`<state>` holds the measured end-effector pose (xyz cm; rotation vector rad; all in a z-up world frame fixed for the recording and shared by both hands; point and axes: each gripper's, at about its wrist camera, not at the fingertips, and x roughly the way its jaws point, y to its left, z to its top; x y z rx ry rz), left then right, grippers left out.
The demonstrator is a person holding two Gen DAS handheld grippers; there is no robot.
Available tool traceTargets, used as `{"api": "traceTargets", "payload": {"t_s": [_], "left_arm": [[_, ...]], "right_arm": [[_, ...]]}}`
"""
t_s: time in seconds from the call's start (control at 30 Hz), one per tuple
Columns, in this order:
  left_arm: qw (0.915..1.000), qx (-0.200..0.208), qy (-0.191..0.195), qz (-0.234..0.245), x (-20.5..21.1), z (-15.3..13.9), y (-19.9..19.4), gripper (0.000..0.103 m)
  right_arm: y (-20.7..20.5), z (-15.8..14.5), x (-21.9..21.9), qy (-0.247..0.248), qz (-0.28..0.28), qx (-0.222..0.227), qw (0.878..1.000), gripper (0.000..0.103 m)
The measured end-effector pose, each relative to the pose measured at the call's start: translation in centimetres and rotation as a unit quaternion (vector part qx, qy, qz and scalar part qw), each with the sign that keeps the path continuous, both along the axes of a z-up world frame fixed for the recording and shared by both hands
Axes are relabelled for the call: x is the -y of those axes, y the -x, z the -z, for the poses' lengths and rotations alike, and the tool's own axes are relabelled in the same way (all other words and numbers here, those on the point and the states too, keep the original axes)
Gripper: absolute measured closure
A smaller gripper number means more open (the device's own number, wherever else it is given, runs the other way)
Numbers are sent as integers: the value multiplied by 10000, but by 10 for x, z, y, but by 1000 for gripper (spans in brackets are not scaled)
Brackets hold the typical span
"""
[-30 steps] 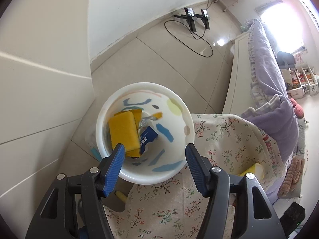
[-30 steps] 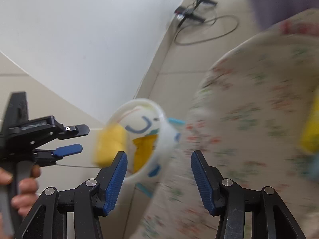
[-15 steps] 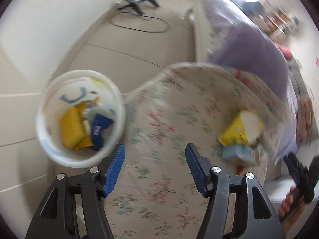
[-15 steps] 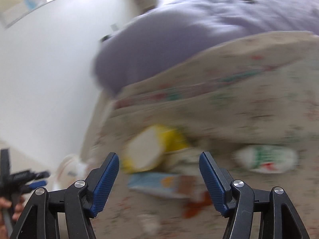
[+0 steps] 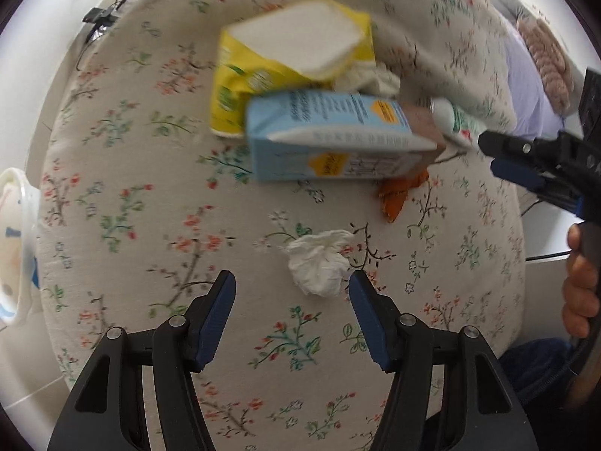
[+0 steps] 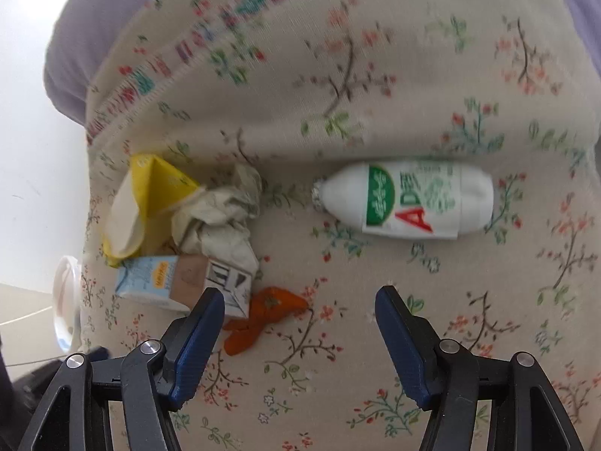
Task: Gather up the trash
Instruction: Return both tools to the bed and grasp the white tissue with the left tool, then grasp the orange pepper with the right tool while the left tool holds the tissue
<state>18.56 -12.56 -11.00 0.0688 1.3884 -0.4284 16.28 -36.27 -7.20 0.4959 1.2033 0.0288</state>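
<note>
Trash lies on a floral cloth [image 5: 150,195]. My left gripper [image 5: 292,282] is open and empty, just before a crumpled white tissue [image 5: 319,261] that lies a little right of its middle. Beyond lie a light blue carton [image 5: 338,139], a yellow carton [image 5: 285,60] and an orange peel [image 5: 398,195]. My right gripper [image 6: 300,298] is open and empty, above the cloth, with the orange peel [image 6: 263,314] by its left finger. A white bottle [image 6: 405,201] lies ahead of it. The blue carton [image 6: 180,282], yellow carton [image 6: 146,206] and crumpled paper [image 6: 221,214] lie to its left.
The white trash bucket [image 5: 15,240] stands off the cloth's left edge; its rim [image 6: 64,300] shows at the left in the right wrist view. The right gripper and hand [image 5: 541,165] show at the right in the left wrist view. A purple blanket [image 6: 82,37] lies behind.
Both grippers have swung away from the white bucket to the trash on the floral cloth. The left one has come down close to the white tissue. Both stay open.
</note>
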Motion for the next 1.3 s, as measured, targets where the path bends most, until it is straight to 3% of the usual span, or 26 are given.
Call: {"api": "traceTargets", "payload": {"t_s": [0.07, 0.13, 0.2, 0.33, 0.67, 0.83, 0.93, 1.3], "left_arm": [[10000, 29, -91, -19, 3, 6, -2, 39], [9999, 50, -160, -18, 4, 12, -6, 57], [10000, 65, -21, 29, 4, 9, -8, 88], [9999, 99, 85, -14, -7, 3, -8, 89], [9992, 132, 316, -202, -39, -18, -1, 90], [9989, 159, 358, -273, -44, -26, 3, 90], [9982, 195, 459, -322, -49, -31, 4, 90], [9942, 295, 872, -552, -69, -57, 0, 90]], "right_arm": [[2, 3, 1, -36, 45, -31, 10000, 32], [2, 7, 4, -26, 103, -81, 9999, 32], [2, 12, 3, -59, 116, -137, 9998, 31], [1, 27, -7, -57, 57, -268, 9996, 34], [-15, 44, -44, -228, -95, -191, 9995, 59], [-20, 46, -62, 252, -262, -190, 9992, 62], [-19, 47, -74, 575, -365, -190, 9975, 100], [9, -7, -47, 487, -103, 678, 9965, 102]]}}
